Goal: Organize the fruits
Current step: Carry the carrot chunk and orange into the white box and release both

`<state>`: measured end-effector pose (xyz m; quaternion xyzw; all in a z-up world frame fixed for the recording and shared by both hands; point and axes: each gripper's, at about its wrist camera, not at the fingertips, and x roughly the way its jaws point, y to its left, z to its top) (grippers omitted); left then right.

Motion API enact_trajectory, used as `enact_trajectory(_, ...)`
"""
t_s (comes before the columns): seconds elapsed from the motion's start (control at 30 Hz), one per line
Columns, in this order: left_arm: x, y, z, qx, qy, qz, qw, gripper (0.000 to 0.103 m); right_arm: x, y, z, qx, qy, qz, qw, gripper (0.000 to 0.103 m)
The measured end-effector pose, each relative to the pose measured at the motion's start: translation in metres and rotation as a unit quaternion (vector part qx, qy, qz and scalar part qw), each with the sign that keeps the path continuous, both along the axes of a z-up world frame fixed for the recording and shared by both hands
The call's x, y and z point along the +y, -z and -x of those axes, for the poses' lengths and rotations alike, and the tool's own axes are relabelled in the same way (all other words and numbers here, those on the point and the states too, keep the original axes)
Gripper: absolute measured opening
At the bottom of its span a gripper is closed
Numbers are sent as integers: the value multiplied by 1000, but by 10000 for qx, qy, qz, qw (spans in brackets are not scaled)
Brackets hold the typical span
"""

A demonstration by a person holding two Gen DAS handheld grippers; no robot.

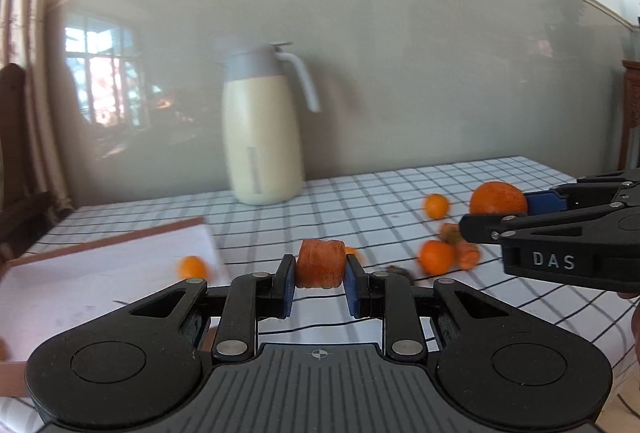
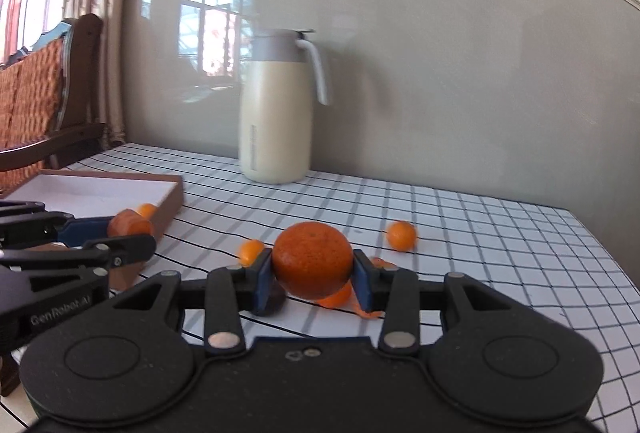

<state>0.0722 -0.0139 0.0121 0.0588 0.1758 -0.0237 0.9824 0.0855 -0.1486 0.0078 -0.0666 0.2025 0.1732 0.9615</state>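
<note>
My left gripper [image 1: 320, 275] is shut on an orange carrot chunk [image 1: 321, 263] and holds it above the table beside the shallow brown box [image 1: 112, 239]. It also shows at the left of the right wrist view [image 2: 120, 233], still gripping the chunk [image 2: 130, 224]. My right gripper [image 2: 313, 275] is shut on a large orange [image 2: 313, 259], held above the table; it shows at the right of the left wrist view [image 1: 496, 209]. Small oranges lie on the cloth [image 1: 437, 257] [image 1: 436, 206] [image 2: 402, 235] [image 2: 251, 250]. One small orange [image 1: 193, 267] lies in the box.
A cream thermos jug [image 2: 276, 113] stands at the back by the wall. The checked tablecloth [image 2: 500, 265] covers the table, whose right edge is near. A wooden chair [image 2: 44, 93] stands at the left. Carrot pieces [image 1: 466, 253] lie among the small oranges.
</note>
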Motion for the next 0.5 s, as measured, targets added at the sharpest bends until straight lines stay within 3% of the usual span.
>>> enact_trajectory(0.5, 115, -13, 32, -175, -1104, 78, 9937, 26, 103, -11, 20, -159, -1022, -67, 9946, 32)
